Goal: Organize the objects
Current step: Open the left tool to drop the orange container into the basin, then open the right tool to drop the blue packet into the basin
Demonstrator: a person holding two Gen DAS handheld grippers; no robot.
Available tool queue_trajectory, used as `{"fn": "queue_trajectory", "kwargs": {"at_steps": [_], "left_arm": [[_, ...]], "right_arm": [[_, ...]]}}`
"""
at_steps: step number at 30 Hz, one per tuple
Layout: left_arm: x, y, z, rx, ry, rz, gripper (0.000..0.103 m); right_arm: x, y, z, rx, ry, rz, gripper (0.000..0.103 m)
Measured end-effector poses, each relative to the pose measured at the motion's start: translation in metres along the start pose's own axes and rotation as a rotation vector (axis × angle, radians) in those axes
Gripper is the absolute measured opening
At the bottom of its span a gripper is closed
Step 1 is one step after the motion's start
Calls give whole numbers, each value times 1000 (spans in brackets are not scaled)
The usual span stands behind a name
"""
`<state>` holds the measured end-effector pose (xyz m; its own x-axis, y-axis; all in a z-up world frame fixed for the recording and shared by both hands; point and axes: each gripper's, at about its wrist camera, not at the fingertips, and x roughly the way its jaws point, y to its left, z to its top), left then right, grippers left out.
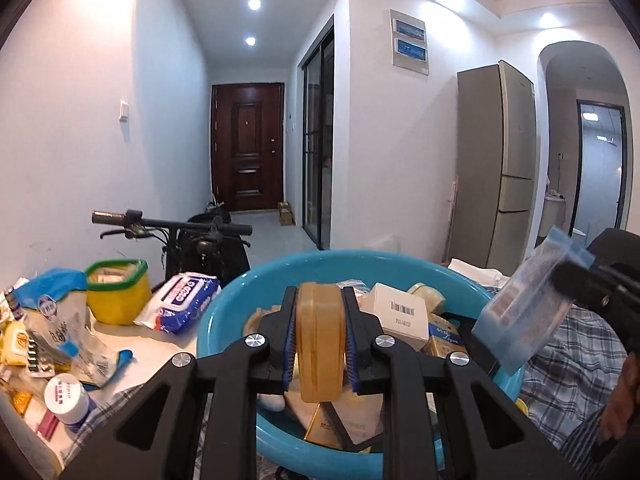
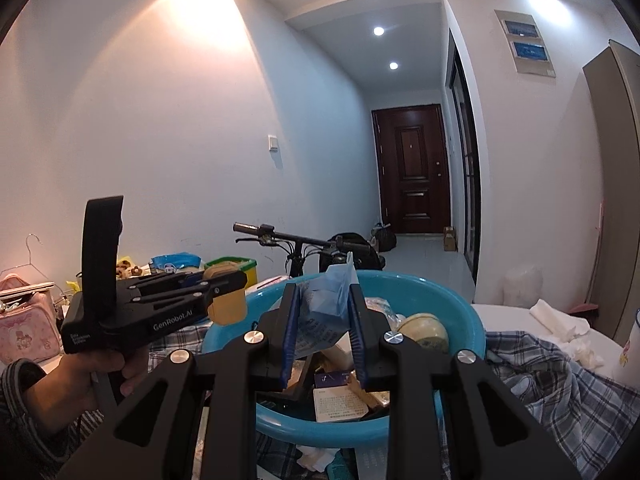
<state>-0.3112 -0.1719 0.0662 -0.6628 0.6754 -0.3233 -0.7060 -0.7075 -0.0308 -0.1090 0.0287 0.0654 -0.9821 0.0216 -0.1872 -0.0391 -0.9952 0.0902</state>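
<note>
A blue plastic basin [image 1: 224,300] [image 2: 464,312] holds several boxes and packets. My left gripper [image 1: 320,320] is shut on a flat tan case [image 1: 320,340], held above the basin; it also shows in the right wrist view [image 2: 226,300] at the left. My right gripper [image 2: 324,316] is shut on a blue-topped clear packet [image 2: 328,304], held over the basin; that packet shows at the right in the left wrist view [image 1: 528,300].
Left of the basin lie a wet-wipes pack [image 1: 180,298], a yellow tub with green rim [image 1: 116,292], a blue-white bag [image 1: 60,320] and a white bottle [image 1: 66,398]. A plaid cloth [image 2: 560,368] lies under the basin. A scooter [image 1: 172,226] stands behind. A pink case [image 2: 24,328] sits far left.
</note>
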Motion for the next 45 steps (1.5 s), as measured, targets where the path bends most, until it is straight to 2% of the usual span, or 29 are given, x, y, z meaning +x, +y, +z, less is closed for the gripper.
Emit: {"fn": "queue_trajectory", "kwargs": {"at_steps": [2, 3, 4, 6, 10, 16, 21, 24, 26, 28, 32, 33, 34, 35, 37, 40, 45], "left_arm": [[4, 0, -2, 4, 26, 12, 36], [4, -1, -3, 9, 34, 24, 66], [2, -2, -4, 12, 30, 51, 88], [-5, -1, -5, 7, -12, 70, 88], [-12, 4, -4, -12, -10, 63, 88], [-16, 16, -3, -63, 62, 64, 88], [-43, 22, 7, -134, 118, 104, 90], [-62, 25, 4, -181, 137, 84, 103], [-79, 24, 0, -198, 122, 80, 103], [-93, 20, -7, -180, 93, 84, 103], [-103, 10, -37, -113, -22, 171, 103], [-101, 7, -46, -93, -37, 205, 103], [-97, 5, -49, -61, -18, 226, 103], [-91, 1, -51, -17, 20, 227, 103], [-84, -4, -55, 34, 47, 184, 103], [-88, -5, -54, 25, 46, 139, 103], [-96, 0, -49, -10, 26, 131, 103]], "right_arm": [[2, -2, -1, 8, 10, 1, 22], [3, -2, -1, 8, 11, 0, 22], [3, -1, -1, 6, 12, -2, 22], [2, 0, -2, 3, 13, -3, 22], [5, 0, -3, 1, 20, -7, 22], [9, 1, -6, 3, 40, -8, 22], [8, 2, -6, 5, 42, -7, 22], [8, 1, -5, 12, 42, -5, 22], [8, 1, -5, 16, 44, -1, 22], [9, 3, -6, 10, 47, 0, 22], [12, 6, -7, -4, 56, -2, 22], [13, 6, -8, -4, 59, -2, 22], [14, 5, -9, -3, 64, -2, 22], [15, 5, -10, -2, 73, -1, 22], [17, 6, -12, -2, 84, 6, 22], [17, 9, -12, -22, 82, 1, 22], [21, 6, -15, -12, 95, 4, 22]]}}
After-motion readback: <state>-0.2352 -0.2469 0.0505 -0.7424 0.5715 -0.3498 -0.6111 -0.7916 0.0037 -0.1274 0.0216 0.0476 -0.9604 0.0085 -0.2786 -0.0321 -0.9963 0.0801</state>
